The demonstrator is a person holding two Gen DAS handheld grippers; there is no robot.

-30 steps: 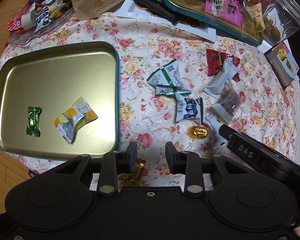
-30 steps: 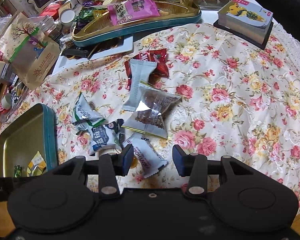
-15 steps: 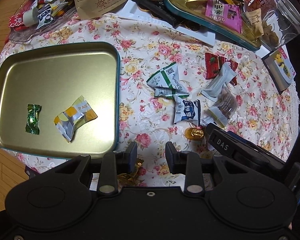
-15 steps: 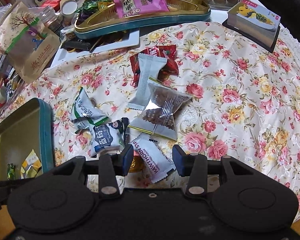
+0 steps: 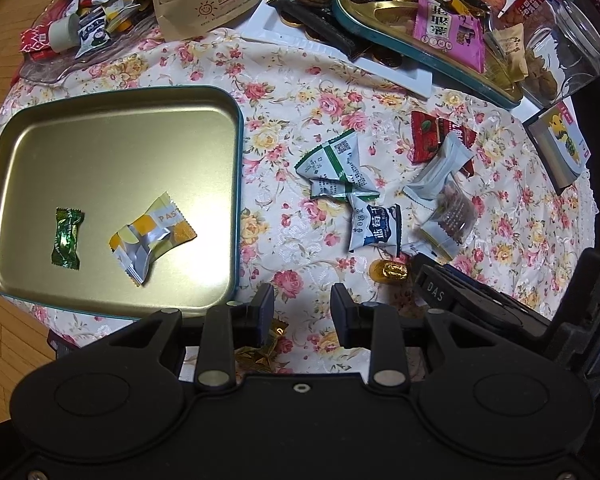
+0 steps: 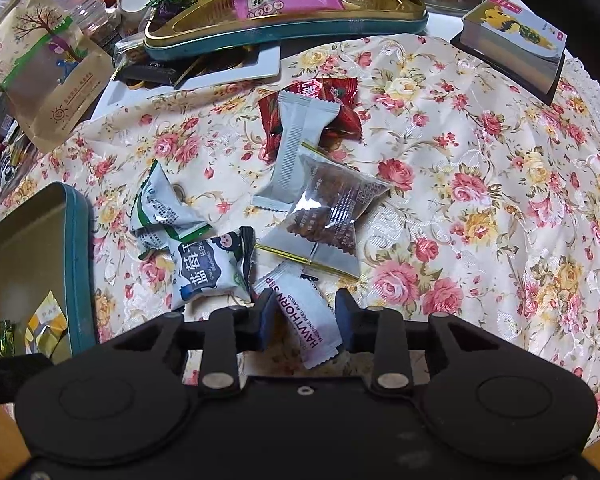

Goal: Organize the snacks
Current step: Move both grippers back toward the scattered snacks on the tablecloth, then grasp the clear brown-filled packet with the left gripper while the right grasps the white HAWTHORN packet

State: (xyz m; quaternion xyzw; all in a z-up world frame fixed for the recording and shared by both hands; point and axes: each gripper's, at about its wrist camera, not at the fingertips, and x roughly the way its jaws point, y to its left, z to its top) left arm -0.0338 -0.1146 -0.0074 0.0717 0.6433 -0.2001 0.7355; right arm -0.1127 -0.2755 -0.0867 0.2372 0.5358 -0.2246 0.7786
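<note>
- With the right gripper (image 6: 302, 314) set low over the cloth, its jaws stand wide on either side of the hawthorn packet (image 6: 306, 320); nothing is clamped.
- The packet lies flat on the cloth (image 6: 480, 200), slanted across the gap, its far end near the blueberry packet (image 6: 208, 272) and just under the clear packet (image 6: 332, 216).
- The left gripper (image 5: 302, 306) hangs wide and empty above the cloth, just right of the tray (image 5: 236, 200).
- The tray holds a green candy (image 5: 66, 238) and a yellow packet (image 5: 152, 236); the rest of its floor is free.
- Step in hand, as judged: grasp the hawthorn packet for transfer to the tray.
- Centre the jaws on the packet's padded middle, not on the crimped end, which would likely slip.
- Turn the wrist so the fingers close across the packet's narrow width.
- Press the fingertips to the cloth before closing; a flat wrapper is likely to slide out from under a high grip.
- Keep the left finger off the blueberry packet, or both may be pinched.
- Avoid catching a fold of cloth; a snag would drag the neighbouring snacks.
- Lift straight up, so that the clear packet's gold-edged seam (image 6: 308, 260) is not disturbed.
- A gold candy (image 5: 390, 271) lies close to the right gripper's nose in the left view; leave it for a later pick.
</note>
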